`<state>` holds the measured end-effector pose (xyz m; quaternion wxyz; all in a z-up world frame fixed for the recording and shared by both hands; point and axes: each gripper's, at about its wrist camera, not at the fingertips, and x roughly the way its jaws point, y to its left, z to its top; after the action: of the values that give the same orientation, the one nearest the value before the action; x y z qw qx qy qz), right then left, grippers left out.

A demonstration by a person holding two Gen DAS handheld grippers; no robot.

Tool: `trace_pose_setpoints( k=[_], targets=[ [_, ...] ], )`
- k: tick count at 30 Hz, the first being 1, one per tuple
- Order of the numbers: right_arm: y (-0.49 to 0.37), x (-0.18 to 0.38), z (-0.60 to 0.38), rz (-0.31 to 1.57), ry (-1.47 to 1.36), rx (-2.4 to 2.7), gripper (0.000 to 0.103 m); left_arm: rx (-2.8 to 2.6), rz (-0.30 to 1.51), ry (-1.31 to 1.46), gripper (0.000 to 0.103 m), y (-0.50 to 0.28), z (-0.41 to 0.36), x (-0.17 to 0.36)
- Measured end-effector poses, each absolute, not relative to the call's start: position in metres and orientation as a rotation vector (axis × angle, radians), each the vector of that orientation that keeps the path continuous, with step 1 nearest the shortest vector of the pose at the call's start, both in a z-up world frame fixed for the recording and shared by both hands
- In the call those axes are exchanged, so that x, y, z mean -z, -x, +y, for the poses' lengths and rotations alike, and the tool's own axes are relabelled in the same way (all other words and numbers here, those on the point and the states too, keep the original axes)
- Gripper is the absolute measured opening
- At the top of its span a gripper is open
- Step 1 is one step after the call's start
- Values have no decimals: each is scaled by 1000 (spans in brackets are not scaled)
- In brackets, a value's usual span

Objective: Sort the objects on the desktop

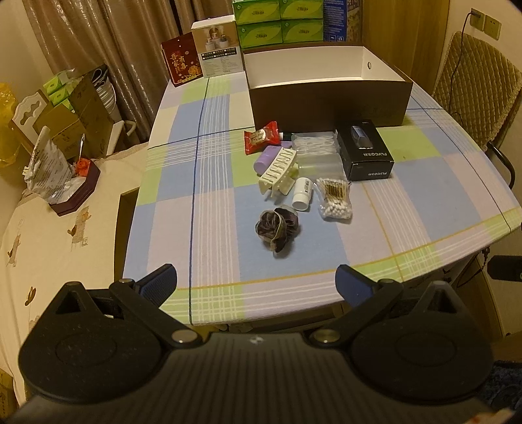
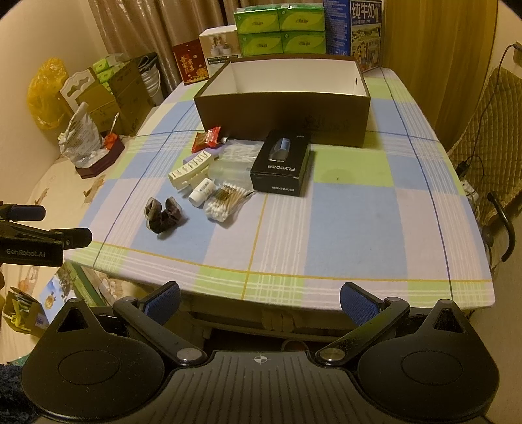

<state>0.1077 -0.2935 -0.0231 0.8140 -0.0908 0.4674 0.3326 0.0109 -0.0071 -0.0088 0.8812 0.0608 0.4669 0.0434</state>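
A pile of small objects lies mid-table before an open brown box (image 1: 326, 104) (image 2: 280, 107) with a white, empty-looking inside. In the pile are a dark scrunchie (image 1: 277, 228) (image 2: 164, 215), a cream hair claw (image 1: 279, 171) (image 2: 191, 168), a white bottle (image 1: 301, 194) (image 2: 202, 190), a bag of cotton swabs (image 1: 334, 199) (image 2: 225, 200), a black FLYCO box (image 1: 365, 153) (image 2: 282, 168), a red snack packet (image 1: 262, 137) (image 2: 205, 138), a purple item (image 1: 266, 156) and clear plastic packs (image 1: 313, 146) (image 2: 236, 156). My left gripper (image 1: 256, 283) (image 2: 45, 228) is open and empty at the table's near edge. My right gripper (image 2: 259, 301) is open and empty, short of the edge.
The checked tablecloth (image 1: 202, 208) (image 2: 352, 221) covers the table. Green tissue boxes (image 1: 279, 22) (image 2: 280, 29), a red box (image 1: 182, 62) and a white box (image 1: 218, 49) stand at the back. A chair (image 1: 473, 88) is at the right, a bed with clutter (image 1: 58, 169) at the left.
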Motion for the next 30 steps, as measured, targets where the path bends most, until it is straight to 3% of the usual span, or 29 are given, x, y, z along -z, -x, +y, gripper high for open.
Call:
trace_pose_setpoints(
  k=[30],
  targets=[
    [-120, 25, -278, 1007, 206, -720, 101, -102, 990, -112, 102, -28, 2, 15]
  ],
)
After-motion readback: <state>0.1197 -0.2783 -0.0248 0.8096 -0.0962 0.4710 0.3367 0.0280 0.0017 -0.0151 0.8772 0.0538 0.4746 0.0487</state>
